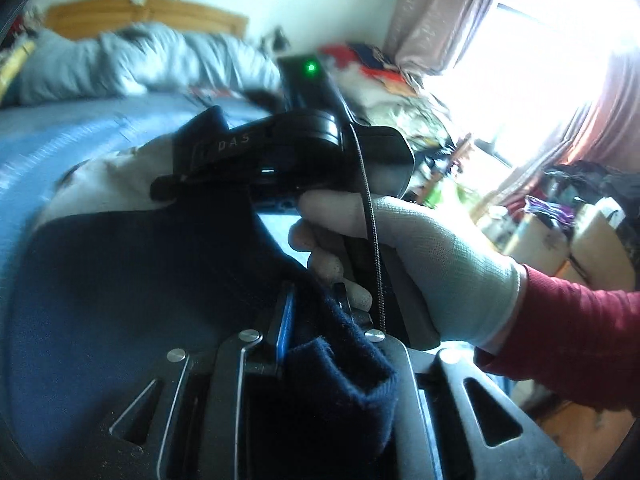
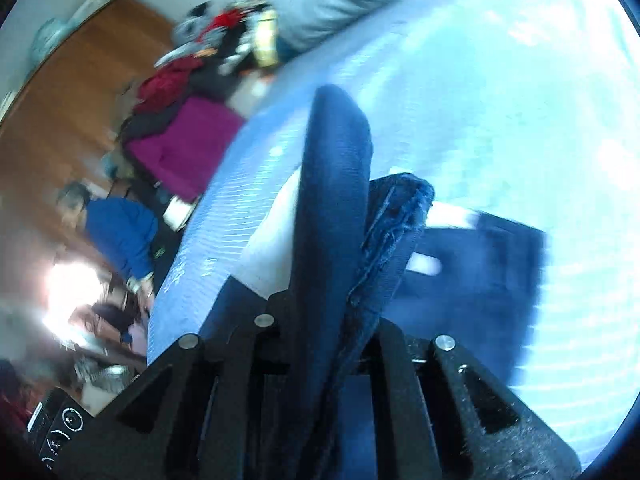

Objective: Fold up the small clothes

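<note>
The dark navy knit garment [image 1: 120,280] hangs bunched over open blue bed [image 2: 500,120]. My left claw [image 1: 316,320] and right claw [image 2: 340,280] both clamp its edges.

Left wrist view. Left claw [image 1: 316,312] closed on a fold of a navy garment [image 1: 120,280]; fuzzy navy cloth bunches between the fingers. Garment has a white panel at its upper left and hangs above a blue bed [image 1: 60,132]. Just ahead, the right claw [image 1: 168,190], a black unit with a green light, is gripped by a white-gloved hand [image 1: 420,256] with a red sleeve [image 1: 560,340]; its tip meets the garment's upper edge, jaw state unclear. Grey bedding [image 1: 140,60], pink curtains [image 1: 440,12], bright window behind; background blurred.
</note>
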The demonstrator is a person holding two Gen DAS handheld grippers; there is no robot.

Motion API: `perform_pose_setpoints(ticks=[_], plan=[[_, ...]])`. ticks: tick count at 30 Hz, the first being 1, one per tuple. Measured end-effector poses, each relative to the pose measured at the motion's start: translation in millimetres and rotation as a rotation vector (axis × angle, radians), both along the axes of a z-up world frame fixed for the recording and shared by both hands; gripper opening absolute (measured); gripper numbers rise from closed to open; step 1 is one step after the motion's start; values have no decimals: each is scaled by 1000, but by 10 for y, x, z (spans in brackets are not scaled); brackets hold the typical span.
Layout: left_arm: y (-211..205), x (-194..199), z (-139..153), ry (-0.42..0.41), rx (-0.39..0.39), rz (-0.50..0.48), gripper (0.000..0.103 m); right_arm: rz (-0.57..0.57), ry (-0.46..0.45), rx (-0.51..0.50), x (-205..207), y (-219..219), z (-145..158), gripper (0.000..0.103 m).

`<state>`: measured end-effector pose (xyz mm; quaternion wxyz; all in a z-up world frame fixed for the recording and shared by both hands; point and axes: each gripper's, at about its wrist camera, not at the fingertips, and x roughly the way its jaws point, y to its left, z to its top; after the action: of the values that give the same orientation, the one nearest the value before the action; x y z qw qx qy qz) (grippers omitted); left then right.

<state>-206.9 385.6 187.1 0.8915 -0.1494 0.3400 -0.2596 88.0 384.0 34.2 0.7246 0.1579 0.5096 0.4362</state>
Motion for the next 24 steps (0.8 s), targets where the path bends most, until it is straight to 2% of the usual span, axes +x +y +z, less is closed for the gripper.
perform_pose_setpoints(ticks=[3, 4, 6, 7, 8, 9, 10, 13, 16, 21, 24], plan=[[-247, 317, -262, 81, -6, -32, 17, -20, 72, -49, 153, -191, -374, 17], [-329, 391, -349, 105, 6, -35, 23, -21, 106, -46, 195, -237, -522, 26], [-430, 426, -528, 164, 47, -40, 32, -49, 166, 44, 266, -384, -633, 26], [-450, 418, -556, 177, 60, -63, 37, -79, 164, 43, 242, -431, -601, 36], [-471, 365, -527, 178, 71, -90, 41, -84, 153, 47, 208, -468, -546, 54], [-499, 276, -460, 178, 76, -127, 51, -91, 134, 47, 156, -507, -473, 64], [-512, 183, -387, 167, 87, -153, 57, -106, 106, 36, 93, -582, -386, 75], [-474, -181, -88, 123, 86, -215, 61, -144, 18, -24, -197, -834, -136, 78], [-281, -598, 150, 74, 77, -186, 68, -146, -21, -7, -600, -1136, 8, 77], [182, -1090, 147, 103, 125, 16, 67, -146, -62, -3, -1281, -1389, 137, 76], [433, -1286, 86, 102, 226, 137, 66, -108, -106, -9, -1506, -1317, 207, 75]])
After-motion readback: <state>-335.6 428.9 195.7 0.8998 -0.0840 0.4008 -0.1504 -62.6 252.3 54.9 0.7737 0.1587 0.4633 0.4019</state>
